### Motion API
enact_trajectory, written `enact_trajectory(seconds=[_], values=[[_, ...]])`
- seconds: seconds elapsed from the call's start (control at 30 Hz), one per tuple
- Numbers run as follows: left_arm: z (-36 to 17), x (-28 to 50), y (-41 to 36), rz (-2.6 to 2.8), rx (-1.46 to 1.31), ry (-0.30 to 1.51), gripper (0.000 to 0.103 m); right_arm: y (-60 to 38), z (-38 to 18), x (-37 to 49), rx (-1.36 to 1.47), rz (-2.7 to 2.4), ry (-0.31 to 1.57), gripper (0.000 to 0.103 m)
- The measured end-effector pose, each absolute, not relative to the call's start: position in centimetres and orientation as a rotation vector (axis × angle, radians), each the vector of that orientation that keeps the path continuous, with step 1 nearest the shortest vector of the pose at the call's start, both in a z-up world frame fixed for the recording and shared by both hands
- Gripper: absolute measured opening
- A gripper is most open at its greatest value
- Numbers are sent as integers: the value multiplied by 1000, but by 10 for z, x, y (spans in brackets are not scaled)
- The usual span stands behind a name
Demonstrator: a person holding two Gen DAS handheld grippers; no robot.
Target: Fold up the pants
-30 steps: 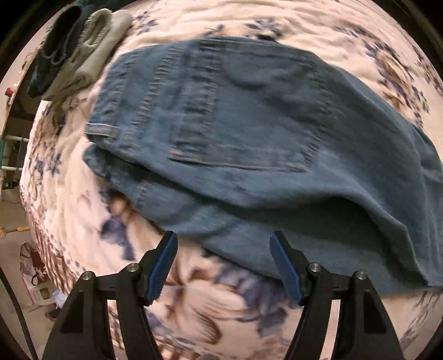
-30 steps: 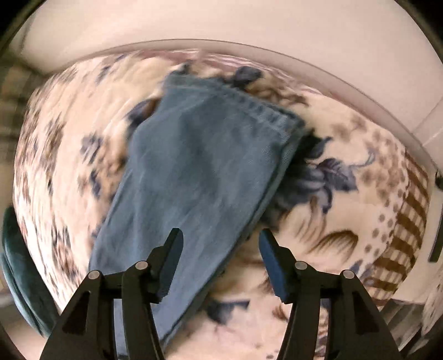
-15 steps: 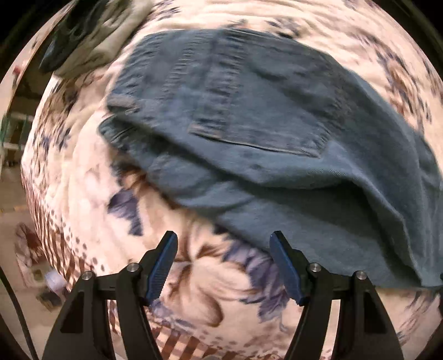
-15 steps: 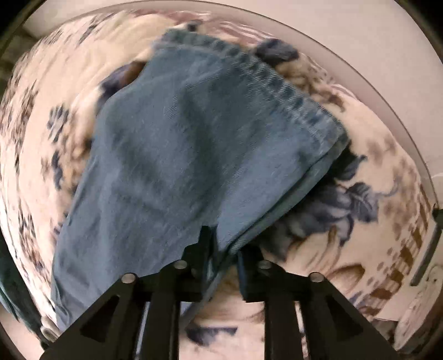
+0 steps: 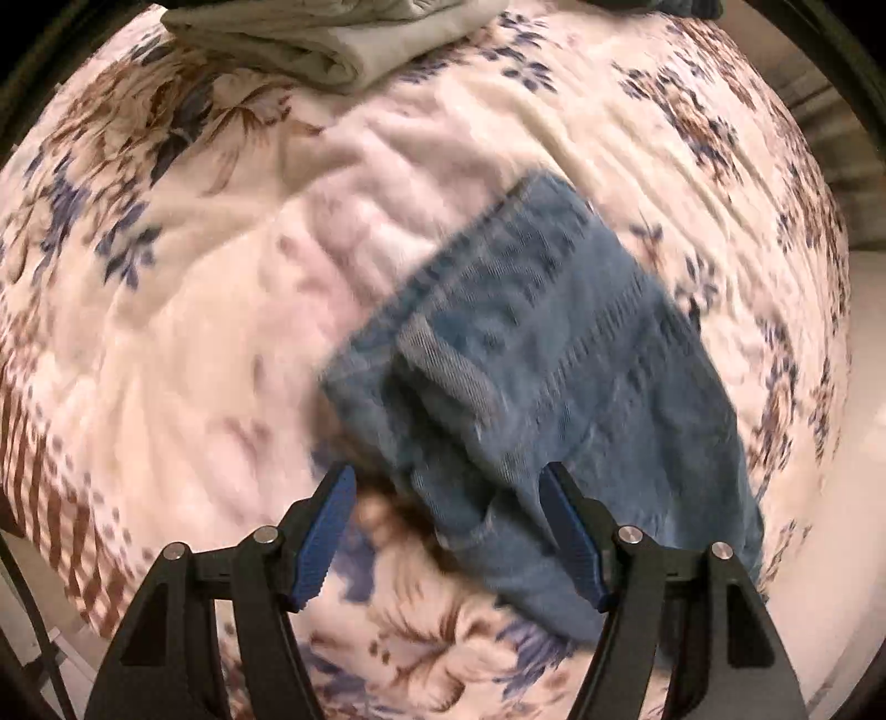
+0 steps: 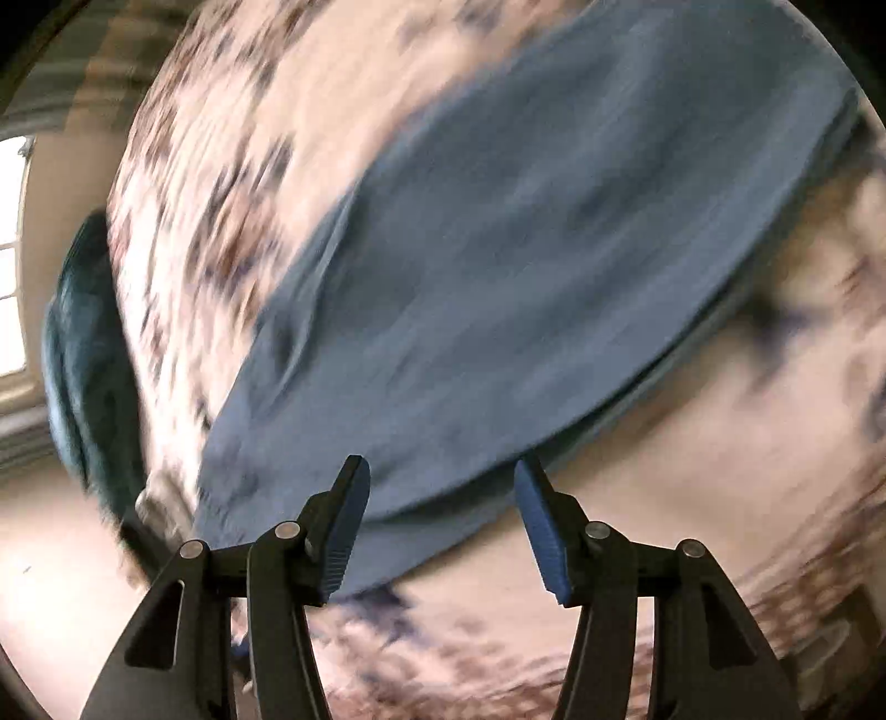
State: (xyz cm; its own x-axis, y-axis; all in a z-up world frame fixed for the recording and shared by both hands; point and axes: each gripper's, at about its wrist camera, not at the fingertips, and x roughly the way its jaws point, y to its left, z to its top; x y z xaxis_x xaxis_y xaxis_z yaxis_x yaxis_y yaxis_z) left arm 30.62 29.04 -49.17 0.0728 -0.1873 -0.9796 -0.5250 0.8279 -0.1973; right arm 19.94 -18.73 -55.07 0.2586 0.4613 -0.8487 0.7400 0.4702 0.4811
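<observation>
Half a second ago the right hand-held gripper (image 6: 440,518) was clamped on the edge of the jeans (image 5: 554,376); now its jaws stand apart with the denim edge just beyond the blue pads, nothing pinched. The left hand-held gripper (image 5: 446,531) is spread wide as before, but its view has swung: the waistband and back pocket that filled it have given way to a narrower, doubled-over stretch of denim (both views are blurred). The jeans lie on the floral blanket (image 5: 210,310) of the bed, their near end between the left fingers. Faded blue, visible stitching. No readable label. Beyond the jeans, folded cloths (image 5: 332,39).
</observation>
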Motion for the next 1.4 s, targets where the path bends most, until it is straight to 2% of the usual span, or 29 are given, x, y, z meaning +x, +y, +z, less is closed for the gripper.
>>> enact_trajectory(seconds=[0.17, 0.33, 0.37, 0.4, 0.5, 0.63, 0.87, 0.93, 0.97, 1.03, 1.17, 1.27, 1.33, 1.4], values=[[-510, 335, 314, 215, -541, 1514, 67, -118, -576, 220, 1253, -196, 1394, 58], [-528, 356, 302, 128, -434, 1531, 66, -77, -599, 240, 1270, -175, 1413, 58], [-528, 361, 299, 118, -415, 1516, 59, -74, -603, 241, 1276, -184, 1414, 58], [-524, 365, 293, 106, -362, 1484, 45, -73, -605, 240, 1287, -194, 1406, 58], [-522, 371, 280, 76, -267, 1449, 21, -85, -605, 237, 1348, -220, 1328, 58], [-514, 367, 275, 70, -220, 1421, 14, -98, -597, 228, 1425, -254, 1225, 58], [-501, 357, 290, 82, -259, 1422, 14, -116, -601, 226, 1368, -316, 1263, 57], [-503, 357, 289, 83, -250, 1433, 14, -117, -615, 230, 1341, -376, 1330, 32], [-502, 357, 288, 80, -245, 1433, 14, -117, -618, 227, 1353, -399, 1339, 14], [-495, 355, 288, 67, -233, 1435, 14, -115, -612, 220, 1353, -406, 1337, 8], [-490, 345, 295, 87, -168, 1435, 14, -105, -583, 197, 1286, -369, 1348, 5], [-512, 340, 302, 98, -184, 1503, 15, -99, -578, 182, 1237, -371, 1427, 5], [-519, 337, 309, 122, -229, 1513, 23, -98, -589, 185, 1198, -358, 1493, 6], [-515, 333, 316, 141, -293, 1514, 32, -102, -600, 191, 1229, -332, 1524, 13]])
